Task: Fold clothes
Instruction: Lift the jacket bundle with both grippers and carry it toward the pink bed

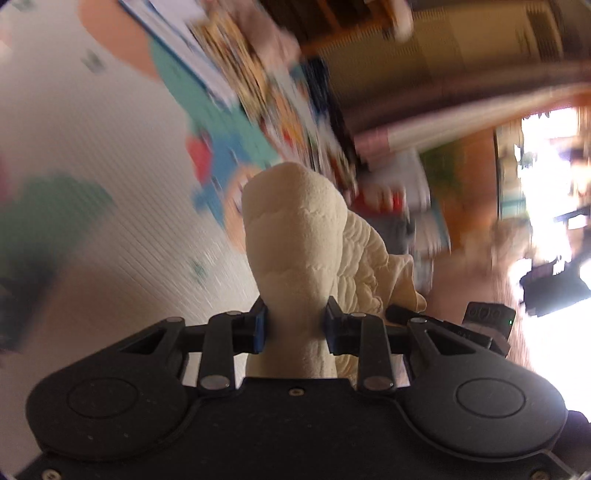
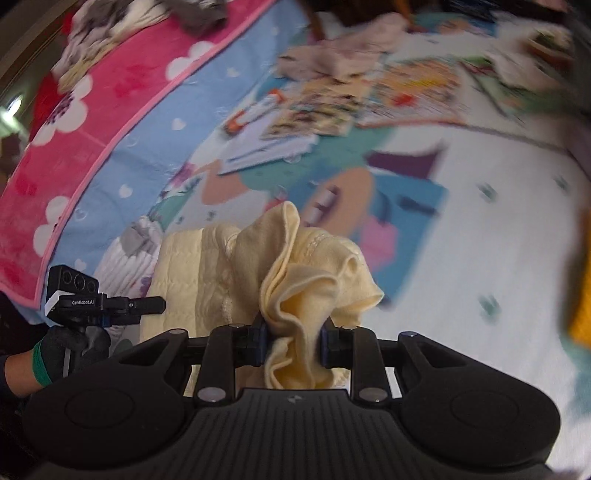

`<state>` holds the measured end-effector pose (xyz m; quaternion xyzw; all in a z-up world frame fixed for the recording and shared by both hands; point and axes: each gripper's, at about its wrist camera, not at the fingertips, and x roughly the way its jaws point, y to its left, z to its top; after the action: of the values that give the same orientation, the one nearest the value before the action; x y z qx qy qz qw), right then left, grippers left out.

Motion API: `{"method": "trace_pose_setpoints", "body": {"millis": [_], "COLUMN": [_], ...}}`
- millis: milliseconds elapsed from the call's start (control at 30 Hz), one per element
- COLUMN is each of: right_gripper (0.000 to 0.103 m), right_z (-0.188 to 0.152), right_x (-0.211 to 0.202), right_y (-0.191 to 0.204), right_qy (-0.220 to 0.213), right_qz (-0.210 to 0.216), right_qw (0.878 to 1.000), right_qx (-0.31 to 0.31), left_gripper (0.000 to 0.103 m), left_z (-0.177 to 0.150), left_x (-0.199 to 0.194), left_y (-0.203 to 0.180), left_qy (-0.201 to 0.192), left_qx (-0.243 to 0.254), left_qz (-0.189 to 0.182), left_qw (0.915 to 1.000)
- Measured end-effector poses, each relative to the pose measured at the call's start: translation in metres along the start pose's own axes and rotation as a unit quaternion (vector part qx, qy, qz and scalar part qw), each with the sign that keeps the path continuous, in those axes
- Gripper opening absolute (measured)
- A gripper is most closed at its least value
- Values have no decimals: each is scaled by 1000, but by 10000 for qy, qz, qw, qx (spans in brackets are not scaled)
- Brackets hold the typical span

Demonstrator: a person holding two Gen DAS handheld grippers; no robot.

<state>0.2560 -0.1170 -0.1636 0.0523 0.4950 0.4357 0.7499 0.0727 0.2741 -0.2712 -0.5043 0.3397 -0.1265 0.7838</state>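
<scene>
patterned mat (image 2: 480,236), cream garment (image 2: 295,280) bunched upward

One cream garment (image 2: 295,266), bunched. Two grippers: left gripper (image 1: 295,325), right gripper (image 2: 293,341). One gloved hand (image 2: 70,350). One pink blanket (image 2: 92,122) with white flowers. One printed play mat (image 2: 461,221). Several picture books (image 2: 332,110), count unclear through blur. One greyish pile of clothes (image 2: 122,22), pieces not countable.
</scene>
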Motion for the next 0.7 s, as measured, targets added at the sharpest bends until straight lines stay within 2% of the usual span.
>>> {"method": "trace_pose_setpoints", "body": {"millis": [133, 300, 567, 700], "right_gripper": [27, 27, 27, 27], "right_z": [28, 65, 86, 90], "right_x": [44, 104, 202, 246], "right_y": [40, 102, 230, 282], "right_qy": [87, 219, 700, 904], "right_qz": [275, 729, 1502, 1779], "right_qw": [9981, 9912, 9641, 9505], "right_qx": [-539, -1080, -2075, -2383], "left_gripper": [28, 28, 28, 28], "left_z": [17, 17, 3, -5], "left_x": [-60, -138, -257, -297], "left_y": [13, 30, 55, 72], "left_qy": [-815, -1777, -3057, -3483], "left_qx": [-243, -641, -1151, -1351], "left_qz": [-82, 12, 354, 490], "left_qw": [9963, 9820, 9445, 9263]}}
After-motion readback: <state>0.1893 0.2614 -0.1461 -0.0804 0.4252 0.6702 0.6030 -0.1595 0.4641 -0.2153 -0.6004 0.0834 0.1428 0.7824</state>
